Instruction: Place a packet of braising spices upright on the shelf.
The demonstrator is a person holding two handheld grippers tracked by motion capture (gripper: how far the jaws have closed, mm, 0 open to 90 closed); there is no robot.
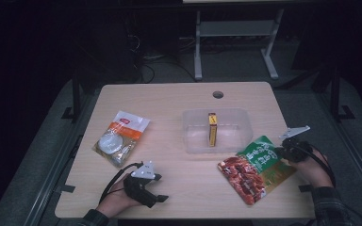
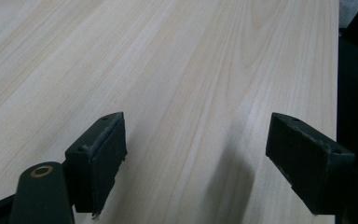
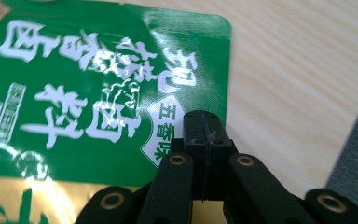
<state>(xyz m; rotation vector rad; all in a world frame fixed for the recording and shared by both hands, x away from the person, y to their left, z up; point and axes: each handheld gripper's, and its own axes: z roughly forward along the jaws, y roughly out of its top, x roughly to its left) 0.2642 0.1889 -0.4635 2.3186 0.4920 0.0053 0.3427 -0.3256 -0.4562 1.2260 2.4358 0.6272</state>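
Note:
A green and gold snack packet (image 1: 257,169) printed with red meat lies at the table's front right. My right gripper (image 1: 283,149) is at its top right corner. In the right gripper view the jaws are pressed together over the green packet (image 3: 98,93), and nothing shows between them. My left gripper (image 1: 156,188) rests low at the front left, and its jaws stand wide apart over bare wood (image 2: 191,93). A clear plastic tub (image 1: 238,117) in the middle holds a narrow yellow box (image 1: 212,129) on its edge. An orange and white packet (image 1: 121,136) lies at the left.
The wooden table (image 1: 179,99) has a round cable hole (image 1: 218,94) near its far edge. A grey frame (image 1: 235,33) stands on the dark floor beyond the table. Bare wood lies between my left gripper and the tub.

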